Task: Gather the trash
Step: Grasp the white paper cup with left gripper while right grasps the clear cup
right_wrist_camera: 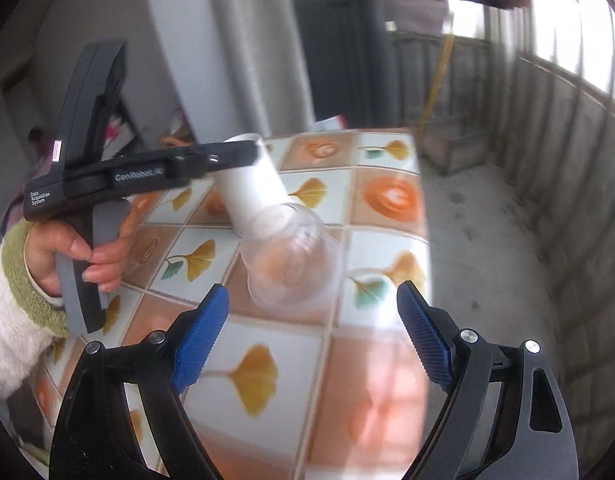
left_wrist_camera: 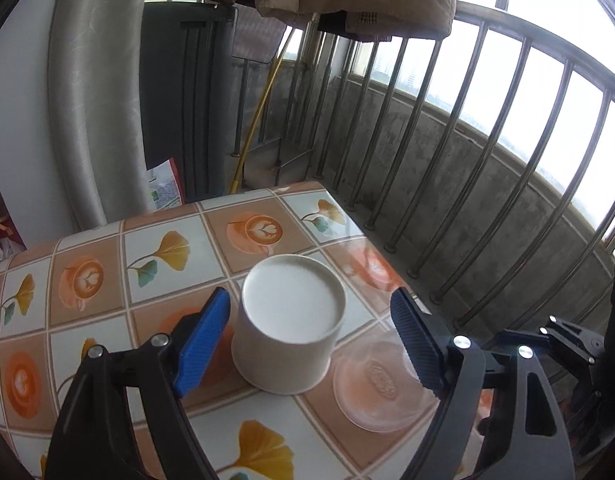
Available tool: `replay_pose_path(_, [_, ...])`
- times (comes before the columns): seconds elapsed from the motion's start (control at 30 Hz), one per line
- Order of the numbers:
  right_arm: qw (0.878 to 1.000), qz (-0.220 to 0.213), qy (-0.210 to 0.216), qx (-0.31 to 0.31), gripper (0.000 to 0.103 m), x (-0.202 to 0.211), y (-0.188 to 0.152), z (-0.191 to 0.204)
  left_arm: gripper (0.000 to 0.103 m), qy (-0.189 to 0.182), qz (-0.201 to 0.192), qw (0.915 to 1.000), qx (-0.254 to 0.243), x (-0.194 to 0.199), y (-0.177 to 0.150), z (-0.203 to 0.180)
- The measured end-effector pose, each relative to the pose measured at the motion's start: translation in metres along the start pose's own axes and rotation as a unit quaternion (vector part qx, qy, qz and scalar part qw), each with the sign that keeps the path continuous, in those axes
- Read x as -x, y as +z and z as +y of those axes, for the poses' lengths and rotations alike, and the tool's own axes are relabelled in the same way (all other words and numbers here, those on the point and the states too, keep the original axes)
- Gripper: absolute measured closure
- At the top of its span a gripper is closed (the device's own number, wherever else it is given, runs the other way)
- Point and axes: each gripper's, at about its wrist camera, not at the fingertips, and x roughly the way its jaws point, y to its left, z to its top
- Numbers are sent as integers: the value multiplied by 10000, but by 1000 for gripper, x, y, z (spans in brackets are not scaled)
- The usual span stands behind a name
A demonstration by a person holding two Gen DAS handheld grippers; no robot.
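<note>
- Paper cup (left_wrist_camera: 289, 322): upside down near the tabletop's (left_wrist_camera: 107, 276) right edge, between the left gripper's (left_wrist_camera: 311, 340) released jaws.
- Clear plastic cup (right_wrist_camera: 293, 258): ahead of the right gripper (right_wrist_camera: 313, 338), jaws released.

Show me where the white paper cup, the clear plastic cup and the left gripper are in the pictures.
white paper cup (left_wrist_camera: 293, 300): left wrist view, on its upturned flat base.
clear plastic cup (right_wrist_camera: 293, 268): right wrist view, on its transparent side wall.
left gripper (left_wrist_camera: 313, 336): left wrist view, midway between the blue fingertips.
</note>
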Motion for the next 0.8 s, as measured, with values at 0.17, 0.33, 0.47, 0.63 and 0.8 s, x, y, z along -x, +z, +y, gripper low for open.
replay_pose_path(0.17, [9990, 104, 280, 341, 21, -34, 15, 2, 31, 3, 47, 9998, -194, -14, 1, 1])
replay_pose_path(0.33, [9976, 261, 531, 373, 37, -53, 24, 3, 45, -19, 124, 9996, -268, -23, 3, 2])
replay_pose_path(0.47, [9975, 302, 557, 329, 38, -47, 23, 6, 46, -18, 169, 9994, -309, -21, 3, 5])
replay_pose_path(0.63, [9964, 361, 652, 397, 38, -28, 3, 19, 46, 94, 221, 9993, -294, 0, -14, 6])
replay_pose_path(0.8, [9957, 434, 643, 506, 38, 1, -31, 41, 46, 293, 245, 9993, -51, 49, -53, 13])
